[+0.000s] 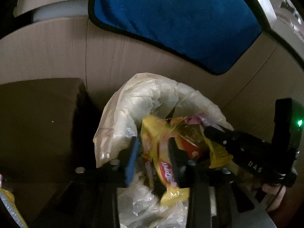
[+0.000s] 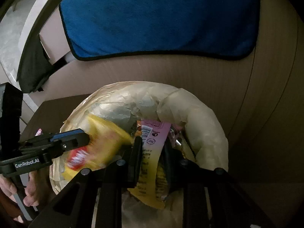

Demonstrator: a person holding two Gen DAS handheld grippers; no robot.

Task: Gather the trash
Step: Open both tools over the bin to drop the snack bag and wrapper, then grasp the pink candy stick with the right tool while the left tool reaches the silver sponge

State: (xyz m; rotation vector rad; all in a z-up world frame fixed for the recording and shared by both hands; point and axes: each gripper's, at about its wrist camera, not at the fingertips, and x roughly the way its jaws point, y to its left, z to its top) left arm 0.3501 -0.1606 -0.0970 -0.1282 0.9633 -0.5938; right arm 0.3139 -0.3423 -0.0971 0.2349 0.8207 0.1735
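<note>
Hovering over the translucent crinkled plastic bag (image 1: 133, 102), our left gripper (image 1: 153, 157) stands spread around a yellow snack wrapper (image 1: 163, 163); our right gripper (image 2: 152, 152) pinches a pink-and-yellow wrapper (image 2: 152, 152) at the bag's mouth.

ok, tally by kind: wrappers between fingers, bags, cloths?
wrappers between fingers: 2 (yellow wrapper, pink wrapper)
bag: 1
cloth, blue: 1
total: 4
</note>
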